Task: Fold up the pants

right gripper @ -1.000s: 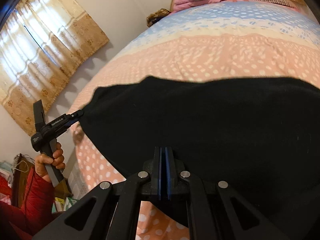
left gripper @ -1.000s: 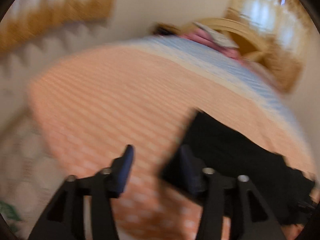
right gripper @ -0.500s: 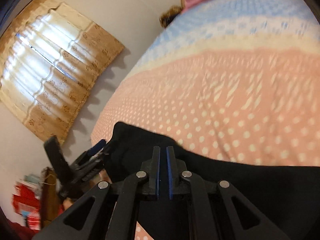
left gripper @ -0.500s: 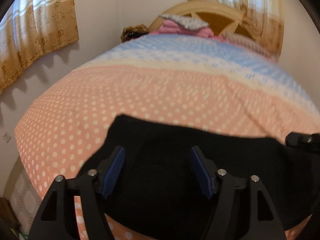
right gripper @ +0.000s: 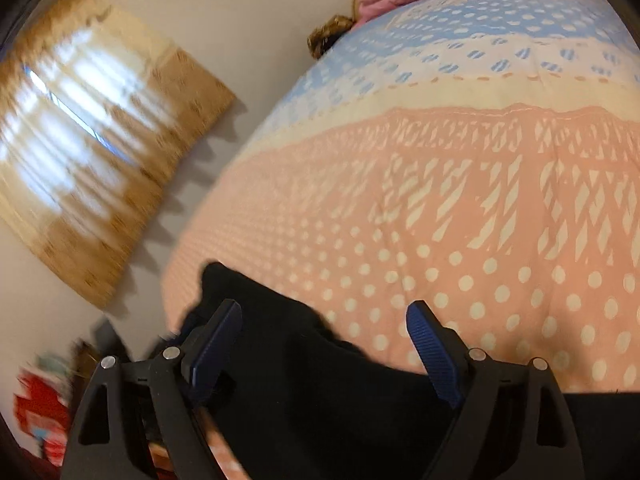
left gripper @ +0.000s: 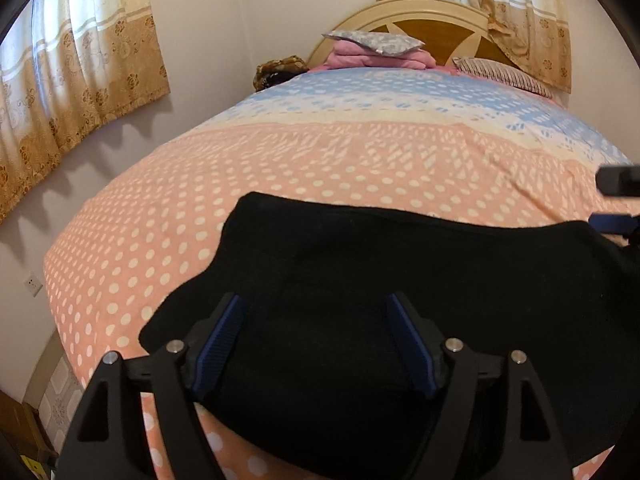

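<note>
Black pants (left gripper: 400,280) lie in a folded slab on the pink dotted bedcover (left gripper: 280,168), near the bed's front edge. My left gripper (left gripper: 316,308) hovers over their near left part, jaws wide and still opening, pads touching no cloth. My right gripper (right gripper: 324,312) is also opening, its blue pads apart above the far edge of the pants (right gripper: 300,400), gripping nothing. In the left wrist view the right gripper (left gripper: 608,204) peeks in at the right edge, beside the pants' far right corner.
The bedcover turns cream and blue toward the wooden headboard (left gripper: 432,28), where folded pink bedding (left gripper: 376,54) and a striped pillow (left gripper: 504,74) sit. Curtains (left gripper: 72,92) hang on the left wall. The bed's edge drops off just left of the pants.
The right gripper has gone from shut on the pants to wide open, letting the cloth go. The left jaws have spread wider. Both views have swung, and the pants now rest on the bed.
</note>
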